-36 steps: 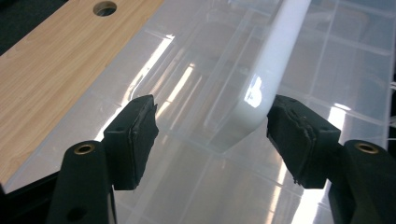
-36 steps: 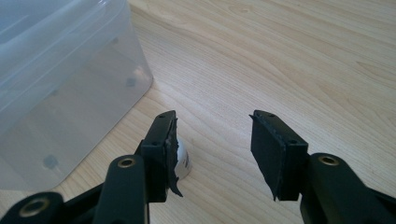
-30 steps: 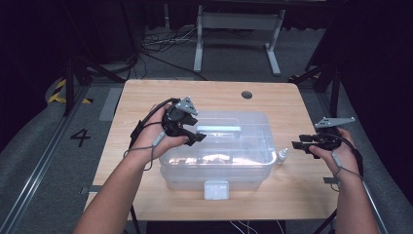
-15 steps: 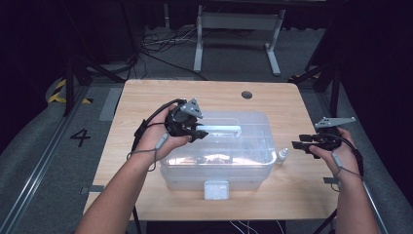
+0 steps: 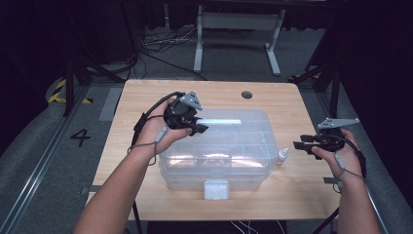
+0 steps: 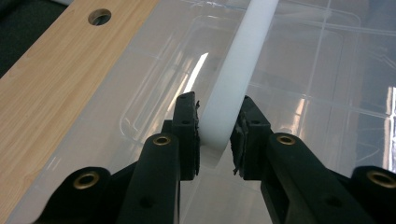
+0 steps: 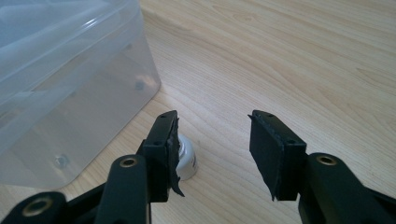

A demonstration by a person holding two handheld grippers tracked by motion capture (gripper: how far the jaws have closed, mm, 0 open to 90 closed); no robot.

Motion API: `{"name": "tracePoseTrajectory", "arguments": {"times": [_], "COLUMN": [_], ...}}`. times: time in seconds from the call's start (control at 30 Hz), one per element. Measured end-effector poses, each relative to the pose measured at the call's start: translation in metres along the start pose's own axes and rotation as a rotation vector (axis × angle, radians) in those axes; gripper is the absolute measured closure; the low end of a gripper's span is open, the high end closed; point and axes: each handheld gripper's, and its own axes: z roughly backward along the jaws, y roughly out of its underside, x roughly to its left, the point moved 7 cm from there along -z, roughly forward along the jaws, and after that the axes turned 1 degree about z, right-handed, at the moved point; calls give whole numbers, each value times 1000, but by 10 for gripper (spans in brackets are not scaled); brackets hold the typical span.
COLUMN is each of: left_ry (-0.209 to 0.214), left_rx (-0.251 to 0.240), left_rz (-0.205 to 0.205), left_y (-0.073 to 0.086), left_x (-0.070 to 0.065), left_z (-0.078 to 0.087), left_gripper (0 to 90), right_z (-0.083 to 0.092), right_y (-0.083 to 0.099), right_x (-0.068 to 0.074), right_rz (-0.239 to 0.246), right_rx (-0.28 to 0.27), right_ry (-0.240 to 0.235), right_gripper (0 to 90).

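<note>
The left claw (image 5: 197, 127) sits on top of the big see-through plastic box (image 5: 219, 163), which rests in the middle of the light wooden bench (image 5: 146, 97). Its jaws have just squeezed in, and now they pinch the long white plastic handle (image 6: 233, 70) on the lid. The box looks closed, so lifting the handle or the lid is not done yet. The right claw (image 5: 299, 145) waits beside the box with its jaws apart and nothing in them. A small white bottle (image 5: 282, 156) stands on the bench just in front of it, not picked up yet.
</note>
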Motion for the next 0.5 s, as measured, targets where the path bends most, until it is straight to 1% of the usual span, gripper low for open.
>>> {"name": "tracePoseTrajectory", "arguments": {"times": [0.13,0.2,0.3,0.5], "left_ry": [2,4,7,16], "left_rx": [6,5,7,7], "left_rz": [13,17,21,32], "left_y": [-4,-5,-6,-11], "left_x": [4,6,8,14], "left_z": [2,2,3,4], "left_gripper": [735,735,734,733], "right_z": [5,7,9,14], "right_y": [0,0,0,1], "right_x": [2,3,5,7], "right_rz": [-5,2,-3,9], "right_rx": [-16,-24,-22,-34], "right_ry": [-2,-2,-4,-11], "right_gripper": [543,551,560,584]}}
